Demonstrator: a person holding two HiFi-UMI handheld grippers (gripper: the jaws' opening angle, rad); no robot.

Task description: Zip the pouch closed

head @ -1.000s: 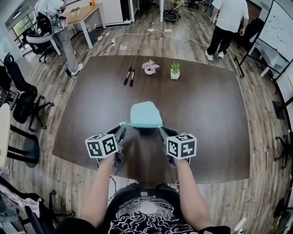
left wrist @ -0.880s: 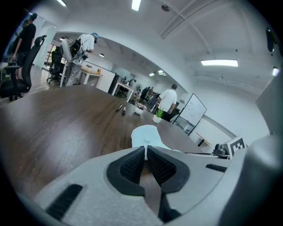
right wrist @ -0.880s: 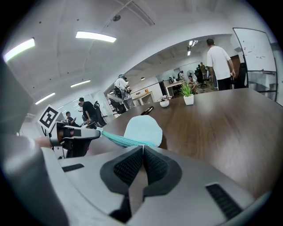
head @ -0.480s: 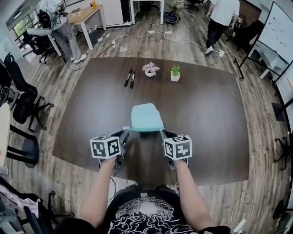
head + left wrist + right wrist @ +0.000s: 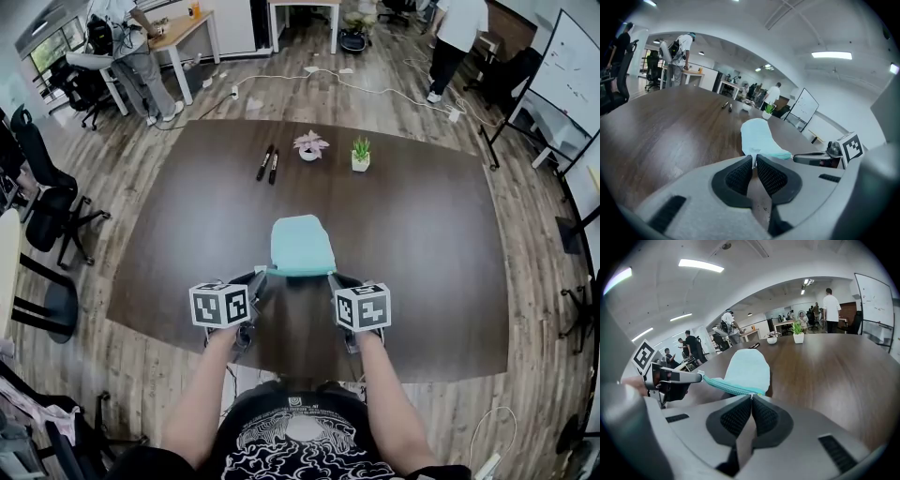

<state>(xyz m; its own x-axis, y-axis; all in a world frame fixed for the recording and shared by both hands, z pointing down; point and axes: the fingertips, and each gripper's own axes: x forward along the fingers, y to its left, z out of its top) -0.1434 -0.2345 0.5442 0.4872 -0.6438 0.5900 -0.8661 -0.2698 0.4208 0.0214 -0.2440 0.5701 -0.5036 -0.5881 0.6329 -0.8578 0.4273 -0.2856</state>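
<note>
Teal pouch (image 5: 302, 246) on dark table (image 5: 422, 216), zip edge stretched between both grippers. Left gripper (image 5: 257, 278): jaws pinched tight on the pouch's white end tab. Right gripper (image 5: 333, 279): jaws pinched tight on the zip's opposite end

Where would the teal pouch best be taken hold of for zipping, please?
By the two ends of its zipper edge, from the near side: that edge of the teal pouch faces the person, and the left gripper and right gripper pinch it there.
</note>
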